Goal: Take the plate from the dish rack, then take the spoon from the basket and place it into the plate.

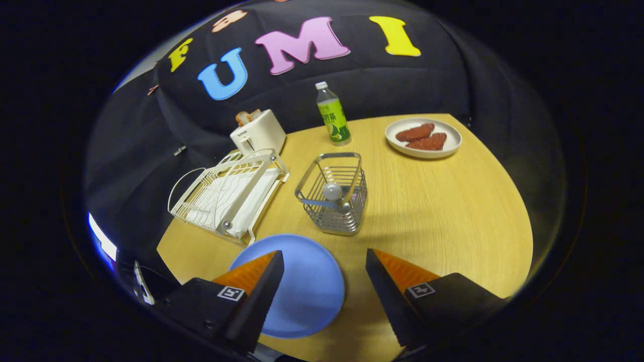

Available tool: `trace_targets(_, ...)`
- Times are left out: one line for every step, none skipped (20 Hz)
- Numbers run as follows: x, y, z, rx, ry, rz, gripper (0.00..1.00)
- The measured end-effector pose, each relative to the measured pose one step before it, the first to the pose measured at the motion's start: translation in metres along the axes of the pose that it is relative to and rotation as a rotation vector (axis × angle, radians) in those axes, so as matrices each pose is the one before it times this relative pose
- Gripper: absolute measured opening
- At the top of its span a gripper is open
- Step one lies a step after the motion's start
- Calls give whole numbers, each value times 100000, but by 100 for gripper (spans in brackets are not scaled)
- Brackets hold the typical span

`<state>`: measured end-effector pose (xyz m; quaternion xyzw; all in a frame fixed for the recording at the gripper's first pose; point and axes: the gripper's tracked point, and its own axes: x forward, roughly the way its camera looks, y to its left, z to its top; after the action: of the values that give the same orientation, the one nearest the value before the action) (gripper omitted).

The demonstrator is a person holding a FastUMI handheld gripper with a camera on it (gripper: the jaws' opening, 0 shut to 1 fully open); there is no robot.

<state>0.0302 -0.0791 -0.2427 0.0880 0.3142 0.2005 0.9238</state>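
Jaws wide apart and empty, hanging above the near edge of the surface.

Both fingers of the gripper (324, 264) stand spread with nothing between them but bare wood and the right part of the blue plate (302, 286); neither finger seems to press on anything. That plate lies flat on the surface (443, 211), partly under the left finger, and the white dish rack (229, 193) at about 10 o'clock from the jaws looks emptied, so the first step reads as done. Still to do: the spoon (332, 193) stands in the wire basket (334, 196) just ahead at 12 o'clock, its bowl showing above the rim. Beyond it are a toaster (259, 131), a green bottle (333, 115), and, at 1 o'clock, a white plate of red food (423, 137).
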Motion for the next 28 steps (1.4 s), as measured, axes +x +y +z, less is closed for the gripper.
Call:
trace_targets(-209,141,968,-2038,-4322,425,99)
trace_targets(-206,-45,1097,-876,-4435,-50,98)
trace_targets(91,-96,1254,-138,-4734,-27,98)
trace_targets(79,83,1336,-361,-5089,516,98)
trace_targets(386,3,1002,-1446,-4014,858,98)
trace_targets(371,-172,454,-1880,-2385,356,98)
trace_targets(498,-158,242,-1464,-1453,170,98)
trace_targets(423,-75,130,-747,-1011,66,98)
trace_targets(472,-59,105,-751,-1189,-69,98)
trace_targets(574,-95,218,-1358,-1423,-268,98)
trace_targets(555,-76,138,-1972,-1588,-189,98)
trace_targets(565,128,57,-1938,-1554,524,98)
trace_targets(490,34,2,-1781,-1364,-108,98)
trace_targets(584,-80,38,-1235,-1406,-191,96)
trace_targets(495,18,-19,-483,-819,-5,95)
trace_targets(472,-28,-94,-127,-503,-377,89)
trace_targets(412,-33,-180,-159,-214,-37,86)
trace_targets(419,-297,-233,-957,-60,-1032,78)
trace_targets(457,-450,-308,-1624,328,-1601,73)
trace_targets(270,81,-338,-1386,455,-598,64)
trace_targets(274,48,-268,-1309,176,-72,56)
trace_targets(-55,101,-63,-1208,-26,55,48)
trace_targets(178,43,-163,-873,240,9,47)
trace_targets(20,214,-295,-139,631,518,48)
trace_targets(150,328,27,-86,-159,831,48)
trace_targets(-175,-231,372,-563,158,-580,48)
trace_targets(381,11,-499,-528,738,-602,43)
trace_targets(87,91,-301,-297,1041,-375,28)
